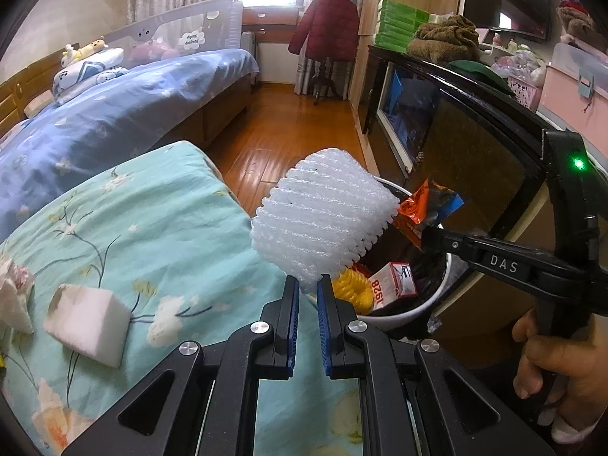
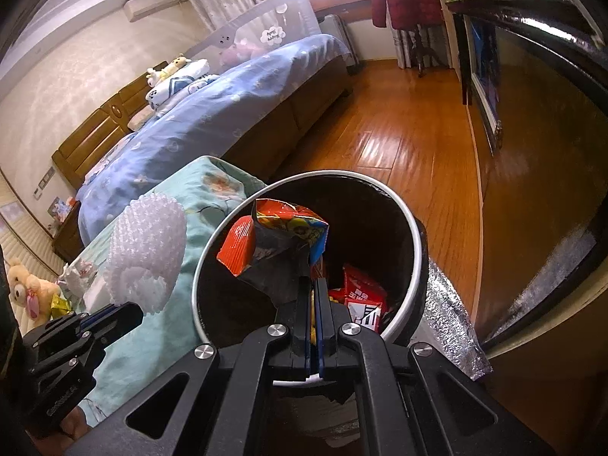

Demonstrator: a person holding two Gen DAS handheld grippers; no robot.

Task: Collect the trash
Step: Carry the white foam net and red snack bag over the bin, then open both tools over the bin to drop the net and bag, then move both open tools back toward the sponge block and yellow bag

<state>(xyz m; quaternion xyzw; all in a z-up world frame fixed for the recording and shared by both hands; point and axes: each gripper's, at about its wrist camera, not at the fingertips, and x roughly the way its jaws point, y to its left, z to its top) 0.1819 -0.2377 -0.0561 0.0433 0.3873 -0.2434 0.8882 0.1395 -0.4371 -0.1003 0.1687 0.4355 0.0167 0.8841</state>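
Note:
My left gripper (image 1: 308, 283) is shut on a white foam fruit net (image 1: 323, 220) and holds it up beside the bin; the net also shows in the right wrist view (image 2: 146, 250). My right gripper (image 2: 312, 285) is shut on an orange and blue snack wrapper (image 2: 273, 239), held over the mouth of the round white-rimmed trash bin (image 2: 414, 235). The wrapper also shows in the left wrist view (image 1: 425, 205). The bin (image 1: 402, 313) holds a red and white carton (image 1: 393, 285), a yellow foam net (image 1: 353, 288) and red packets (image 2: 361, 285).
A white foam block (image 1: 85, 323) and crumpled tissue (image 1: 15, 296) lie on the teal flowered bedding (image 1: 152, 228). A blue bed (image 1: 114, 114) is behind. A dark cabinet (image 1: 475, 144) stands right of the bin. Silver foil packaging (image 2: 452, 323) lies by the bin on the wooden floor (image 2: 399, 144).

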